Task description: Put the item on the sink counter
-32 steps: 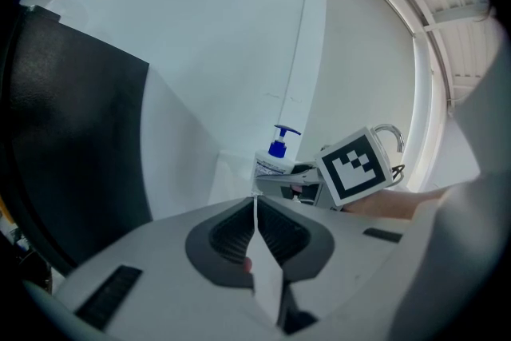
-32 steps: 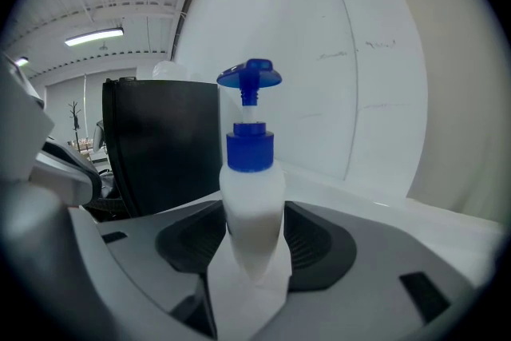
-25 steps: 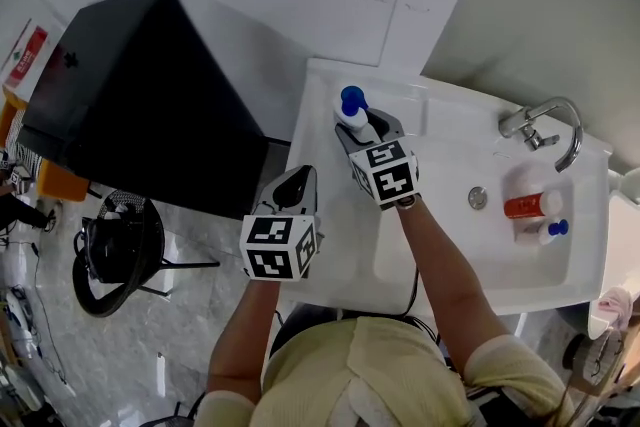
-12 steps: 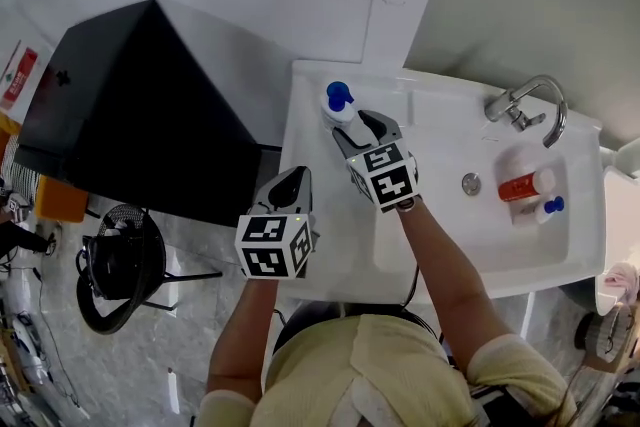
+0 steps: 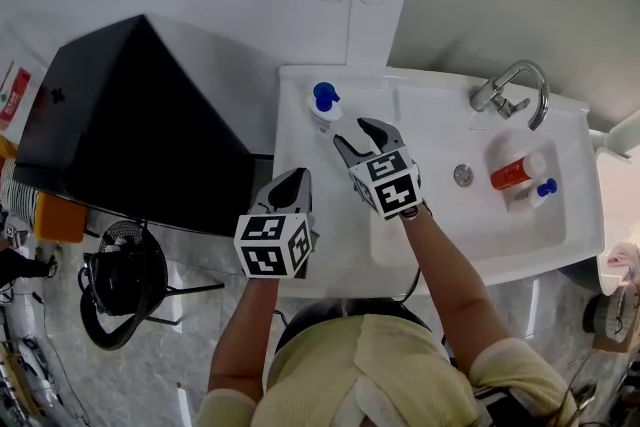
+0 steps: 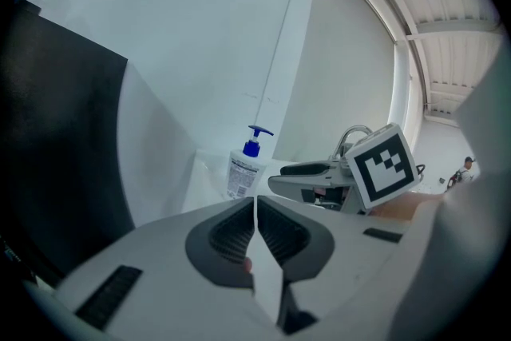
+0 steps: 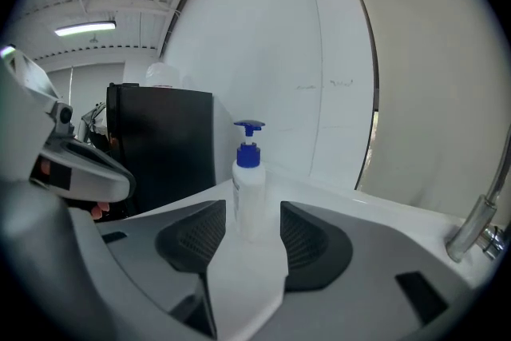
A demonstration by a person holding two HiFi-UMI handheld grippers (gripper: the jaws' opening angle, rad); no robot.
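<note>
**Pump bottle on the counter, right jaws open just short of it**

At the far left a black cabinet is filling the corner beside the sink counter. The left gripper is hovering over the counter's left edge, its jaws pressing together with nothing between them. The pump bottle — white, with a blue pump head — is standing upright on the counter's back left corner, near the wall. The right gripper is pointing at it from just in front, its jaws spreading apart and gripping nothing. The bottle is showing through the gap but sitting beyond the tips, not touching them. Further right, under the faucet, two bottles are lying in the basin — a red-and-white one and a smaller blue-capped one.
</note>
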